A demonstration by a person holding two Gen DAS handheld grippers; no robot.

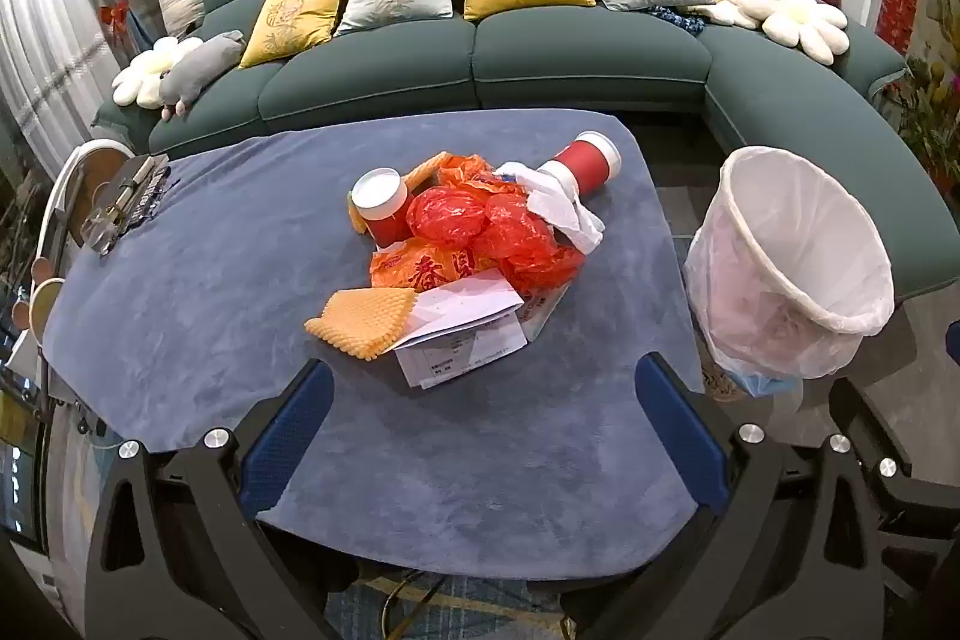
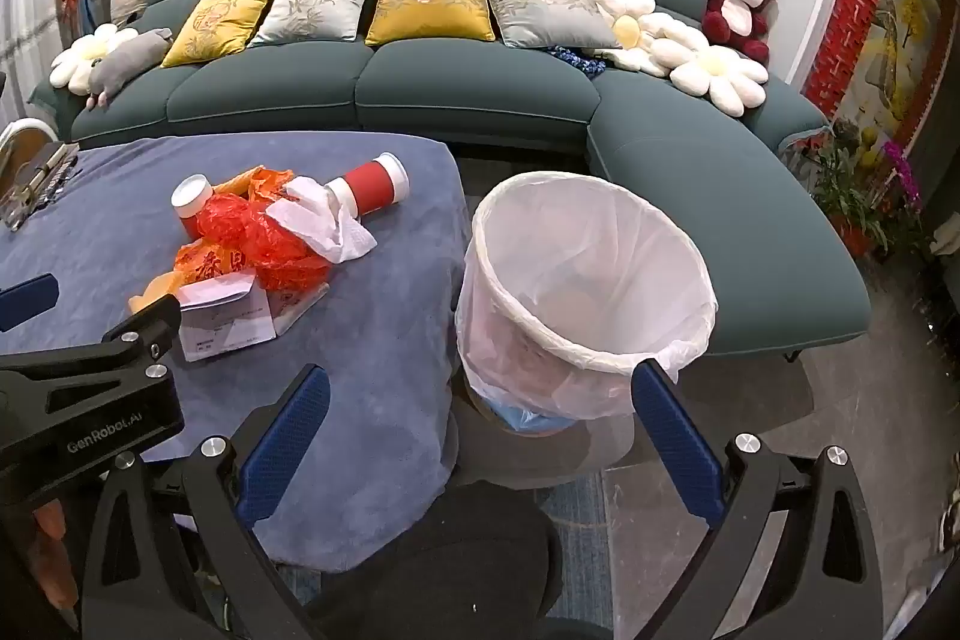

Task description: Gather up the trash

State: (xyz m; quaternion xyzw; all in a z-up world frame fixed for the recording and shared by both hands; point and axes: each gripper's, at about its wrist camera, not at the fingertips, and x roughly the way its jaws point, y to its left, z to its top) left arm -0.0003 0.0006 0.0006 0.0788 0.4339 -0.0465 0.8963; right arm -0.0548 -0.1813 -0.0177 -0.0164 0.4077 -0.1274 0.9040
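A trash pile sits mid-table: crumpled red plastic bags [image 1: 480, 226], two red paper cups [image 1: 381, 202] [image 1: 591, 160], a white tissue [image 1: 564, 208], an orange foam pad [image 1: 363, 319] and white papers [image 1: 462, 334]. The pile also shows in the right wrist view [image 2: 264, 244]. A bin with a white liner [image 1: 792, 262] [image 2: 588, 280] stands on the floor right of the table. My left gripper [image 1: 486, 382] is open and empty, just short of the papers. My right gripper [image 2: 480, 388] is open and empty, near the bin's front.
The table wears a blue cloth [image 1: 210, 280]. A tray of small items [image 1: 123, 202] lies at its far left. A green sofa [image 1: 480, 58] with pillows and plush toys curves behind. Potted plants [image 2: 858, 196] stand at the right.
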